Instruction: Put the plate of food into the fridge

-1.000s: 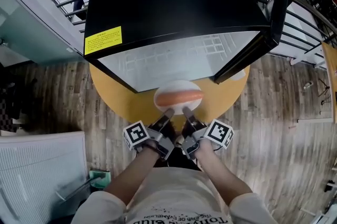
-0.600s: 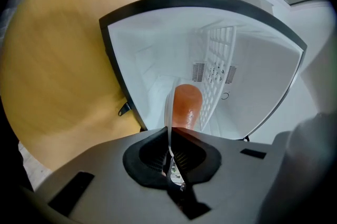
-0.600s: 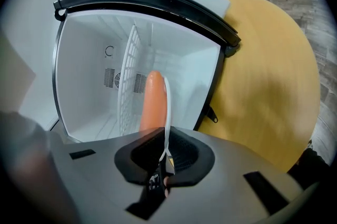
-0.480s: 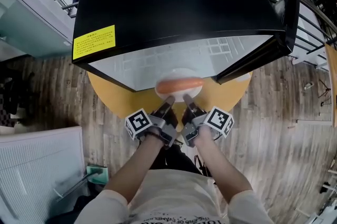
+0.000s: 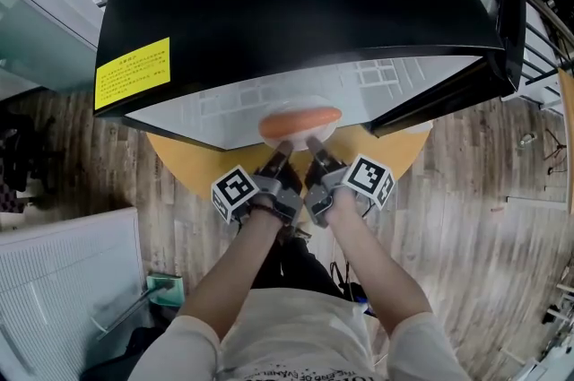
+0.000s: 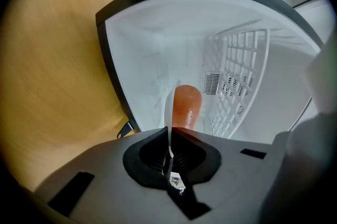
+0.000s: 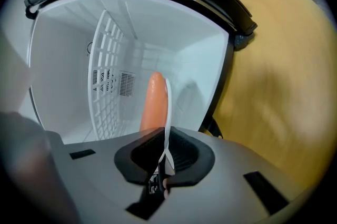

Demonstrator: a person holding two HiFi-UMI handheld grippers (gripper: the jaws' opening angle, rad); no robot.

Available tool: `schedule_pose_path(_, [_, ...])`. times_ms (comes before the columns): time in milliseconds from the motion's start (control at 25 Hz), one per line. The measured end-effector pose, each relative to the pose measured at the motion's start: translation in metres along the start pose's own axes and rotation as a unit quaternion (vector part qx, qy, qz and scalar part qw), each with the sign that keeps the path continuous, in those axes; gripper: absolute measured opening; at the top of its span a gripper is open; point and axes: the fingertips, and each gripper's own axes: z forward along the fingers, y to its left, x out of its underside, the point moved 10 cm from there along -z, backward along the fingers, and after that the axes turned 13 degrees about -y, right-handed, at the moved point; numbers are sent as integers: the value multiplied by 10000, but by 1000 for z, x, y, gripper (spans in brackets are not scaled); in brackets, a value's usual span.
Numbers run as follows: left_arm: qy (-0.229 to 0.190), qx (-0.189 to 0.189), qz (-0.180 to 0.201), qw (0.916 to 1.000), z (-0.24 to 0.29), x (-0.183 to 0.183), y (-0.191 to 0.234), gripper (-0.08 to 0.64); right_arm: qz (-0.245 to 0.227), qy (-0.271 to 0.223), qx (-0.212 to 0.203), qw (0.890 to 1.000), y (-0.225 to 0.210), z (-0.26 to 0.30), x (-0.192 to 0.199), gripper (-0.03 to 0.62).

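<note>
No text legible anywhere. Yellow label (image 5: 132,73) on black top of fridge (image 5: 296,3), near its left front corner: several lines of dark print, too small to read. Black-and-white square marker pattern, no letters or digits, on left cube (image 5: 235,193) of left tongs (image 5: 283,148). Same kind of pattern, different squares, on right cube (image 5: 369,179) of right tongs (image 5: 316,146). Left gripper view: tiny sticker (image 6: 176,182) deep at root of tongs, marks blurred, unreadable. Right gripper view: similar small tag (image 7: 152,182) at root of tongs, dark marks only, unreadable.
</note>
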Motion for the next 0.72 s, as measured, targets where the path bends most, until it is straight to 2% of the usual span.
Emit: schedule_pose_path(720, [-152, -253, -107, 9995, 41, -14, 15, 32, -78, 274, 44, 9996, -19, 48, -15, 41])
